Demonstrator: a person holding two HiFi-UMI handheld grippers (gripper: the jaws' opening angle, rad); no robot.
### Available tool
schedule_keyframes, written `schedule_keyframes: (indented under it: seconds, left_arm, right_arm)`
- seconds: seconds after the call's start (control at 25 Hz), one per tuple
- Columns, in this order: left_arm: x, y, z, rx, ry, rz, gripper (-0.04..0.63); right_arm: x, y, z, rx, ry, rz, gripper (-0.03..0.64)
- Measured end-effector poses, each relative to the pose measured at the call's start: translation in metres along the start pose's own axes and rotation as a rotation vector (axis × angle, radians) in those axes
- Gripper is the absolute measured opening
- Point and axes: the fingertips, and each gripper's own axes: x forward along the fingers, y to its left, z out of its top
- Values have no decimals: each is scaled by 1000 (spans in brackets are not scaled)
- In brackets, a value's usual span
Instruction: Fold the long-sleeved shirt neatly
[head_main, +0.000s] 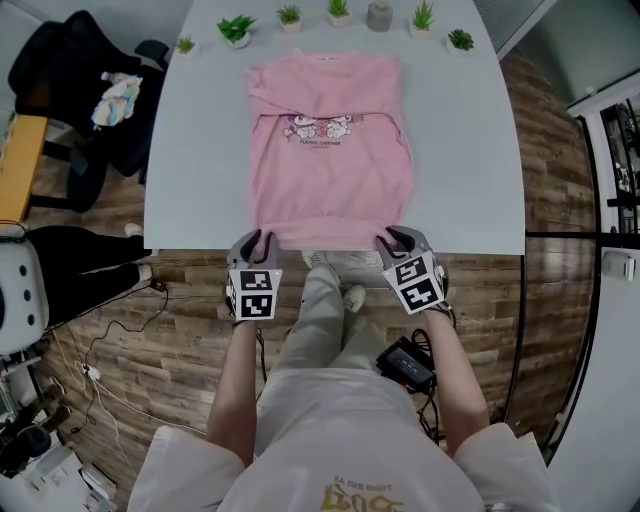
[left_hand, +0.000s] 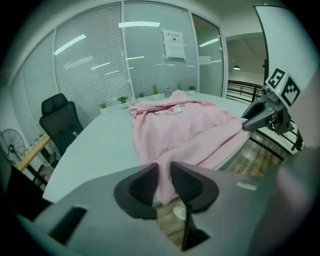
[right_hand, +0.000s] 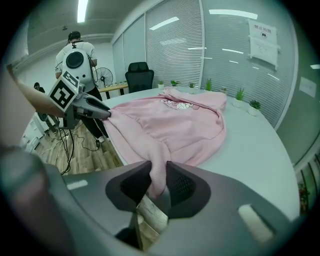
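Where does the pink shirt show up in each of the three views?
Head view: pink shirt spread flat on the table, upper centre.
Left gripper view: pink shirt at centre, hem corner clamped in the jaws.
Right gripper view: pink shirt centre-left, hem corner clamped in the jaws.
Shared landmark: potted plants along the table's far edge.

Wood-plank floor, black office chair — glass walls with blinds.
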Motion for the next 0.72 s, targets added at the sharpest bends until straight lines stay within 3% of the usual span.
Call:
schedule_keyframes:
  seconds: [0.16, 0.52, 0.72]
  left_arm:
    - [-5, 1, 12, -16, -19, 12, 18]
    - [-12, 5, 21, -86, -47, -25, 18]
    - [-26, 7, 35, -179, -90, -80, 18]
  right_arm:
    - [-2, -1, 3, 23, -13, 5, 86]
    - [-18, -7, 13, 50, -49, -20, 80]
    - [-32, -12, 25, 88, -87, -35, 80]
